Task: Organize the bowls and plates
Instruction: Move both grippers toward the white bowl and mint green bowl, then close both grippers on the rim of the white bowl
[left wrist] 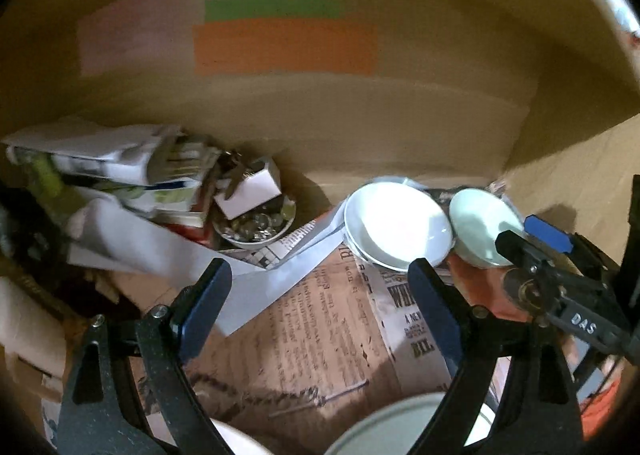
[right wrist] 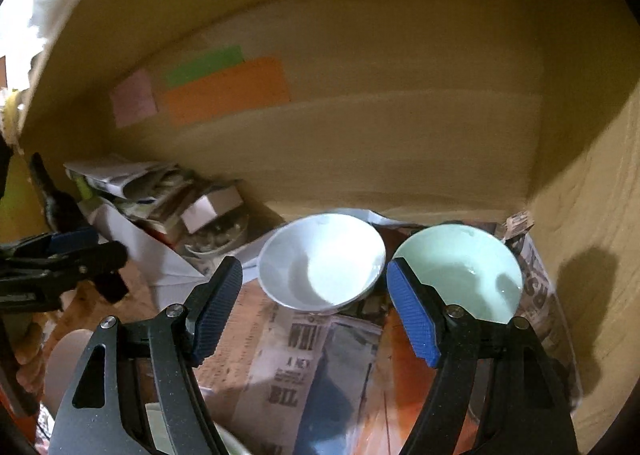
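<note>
While both sit empty with jaws apart, the left hand-held gripper and right hand-held gripper face a white bowl just beside a pale green bowl on newspaper.

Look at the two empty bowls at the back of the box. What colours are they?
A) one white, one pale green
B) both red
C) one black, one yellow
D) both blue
A: the white bowl sits on the left and the pale green bowl beside it on the right, both on newspaper.
</note>
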Available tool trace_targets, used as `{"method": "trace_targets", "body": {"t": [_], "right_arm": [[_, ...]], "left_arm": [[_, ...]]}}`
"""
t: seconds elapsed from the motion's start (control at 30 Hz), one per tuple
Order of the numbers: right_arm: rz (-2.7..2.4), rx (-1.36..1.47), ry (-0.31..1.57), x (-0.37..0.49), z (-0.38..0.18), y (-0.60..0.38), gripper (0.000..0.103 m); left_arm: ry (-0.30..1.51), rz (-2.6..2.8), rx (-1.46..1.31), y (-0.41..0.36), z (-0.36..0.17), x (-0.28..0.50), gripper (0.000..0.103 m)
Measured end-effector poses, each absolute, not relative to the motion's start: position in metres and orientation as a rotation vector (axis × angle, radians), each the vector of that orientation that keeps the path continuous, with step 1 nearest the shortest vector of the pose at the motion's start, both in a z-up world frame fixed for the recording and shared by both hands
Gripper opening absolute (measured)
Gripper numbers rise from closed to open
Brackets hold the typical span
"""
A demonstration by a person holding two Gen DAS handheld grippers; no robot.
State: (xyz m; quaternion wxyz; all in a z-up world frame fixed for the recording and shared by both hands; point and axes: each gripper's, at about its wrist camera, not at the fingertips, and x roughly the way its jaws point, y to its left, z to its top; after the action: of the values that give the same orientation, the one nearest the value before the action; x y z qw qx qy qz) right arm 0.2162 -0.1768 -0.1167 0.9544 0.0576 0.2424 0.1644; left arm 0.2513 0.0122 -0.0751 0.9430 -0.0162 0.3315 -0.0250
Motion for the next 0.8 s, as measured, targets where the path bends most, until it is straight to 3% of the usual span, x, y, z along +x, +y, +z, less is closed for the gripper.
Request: {"method": "trace_targets", "body": {"t": [0.47, 0.63, 0.8], "right_arm": [[0.351, 0.197, 0.613, 0.250, -0.155, -0.199, 0.072], [0.356, 0.203, 0.636, 0.253, -0.158, -0.200, 0.072], [0.356, 0.204, 0.653, 0.256, -0.162, -0.199, 0.072]], "left_arm": [[0.920, -0.043, 0.015, -0.017, -0.130, 0.359, 0.087], [0.990, -0.065, 0.039, -0.028, -0.151, 0.382, 0.068], [1.009, -0.079, 0.096, -0.038, -0.165, 0.391, 0.034]]}}
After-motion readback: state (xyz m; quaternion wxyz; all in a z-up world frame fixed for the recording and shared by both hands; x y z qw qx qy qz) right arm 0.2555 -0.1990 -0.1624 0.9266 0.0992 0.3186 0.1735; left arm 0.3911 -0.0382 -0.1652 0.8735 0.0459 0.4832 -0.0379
